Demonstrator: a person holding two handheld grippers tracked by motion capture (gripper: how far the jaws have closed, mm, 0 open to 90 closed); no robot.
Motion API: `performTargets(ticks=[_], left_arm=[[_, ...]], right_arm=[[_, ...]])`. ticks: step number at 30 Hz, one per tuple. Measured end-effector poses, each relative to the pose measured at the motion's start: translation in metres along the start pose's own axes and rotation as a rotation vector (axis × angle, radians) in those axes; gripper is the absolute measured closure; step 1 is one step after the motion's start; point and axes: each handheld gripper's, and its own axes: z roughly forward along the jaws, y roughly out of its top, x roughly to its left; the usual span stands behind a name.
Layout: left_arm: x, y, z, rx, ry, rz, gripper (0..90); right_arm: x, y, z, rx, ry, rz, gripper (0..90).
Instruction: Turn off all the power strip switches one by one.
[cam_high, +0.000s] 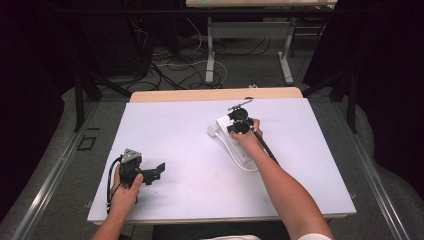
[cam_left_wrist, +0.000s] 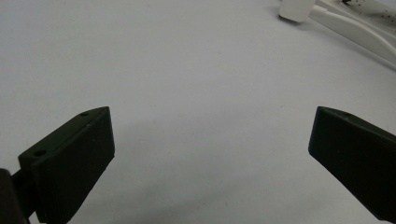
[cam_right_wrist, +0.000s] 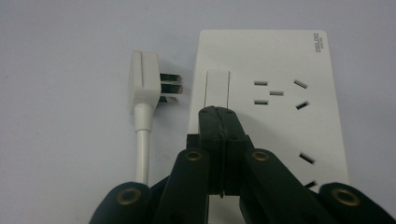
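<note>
My right claw (cam_right_wrist: 218, 112) was fully closed, with nothing between its jaws, and its tips were on the rocker switch (cam_right_wrist: 217, 88) of the white power strip (cam_right_wrist: 289, 65). The strip lay flat on the white desk (cam_high: 180, 140), toward the far right part of it. Its white plug (cam_right_wrist: 144, 84) lay just beside the strip, with the prongs pointing to it but not inserted. My left claw (cam_left_wrist: 210, 154) was wide open and empty, over the bare desk, well apart from the strip.
</note>
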Motion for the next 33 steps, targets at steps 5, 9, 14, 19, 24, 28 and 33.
performTargets(ticks=[5, 9, 14, 19, 24, 28, 33], left_arm=[[0.0, 0.0001, -0.0005, 0.007, -0.001, 0.001, 0.4], [-0.0004, -0.0001, -0.0003, 0.007, -0.003, -0.005, 0.3], [-0.0003, -0.0002, -0.0005, 0.007, -0.004, -0.007, 0.3], [0.0004, 0.0, -0.0006, 0.009, -0.004, -0.007, 0.4], [0.0008, 0.0002, -0.0011, 0.012, -0.003, -0.005, 0.4], [0.0013, 0.0003, -0.0013, 0.012, -0.001, 0.003, 0.3], [0.0014, 0.0003, -0.0013, 0.01, -0.002, 0.003, 0.3]], right_arm=[[0.0, -0.0003, 0.0003, -0.005, 0.006, 0.003, 90.0], [0.0001, -0.0005, 0.0009, -0.003, 0.005, 0.008, 90.0], [-0.0009, -0.0017, 0.0022, -0.006, 0.001, -0.005, 90.0], [-0.0005, -0.0009, 0.002, 0.001, 0.006, 0.005, 90.0], [-0.0016, 0.0004, 0.0018, 0.003, -0.005, 0.002, 90.0], [-0.0017, 0.0017, -0.0001, 0.003, -0.002, 0.01, 90.0], [-0.0011, 0.0043, -0.0012, -0.003, -0.009, -0.002, 90.0]])
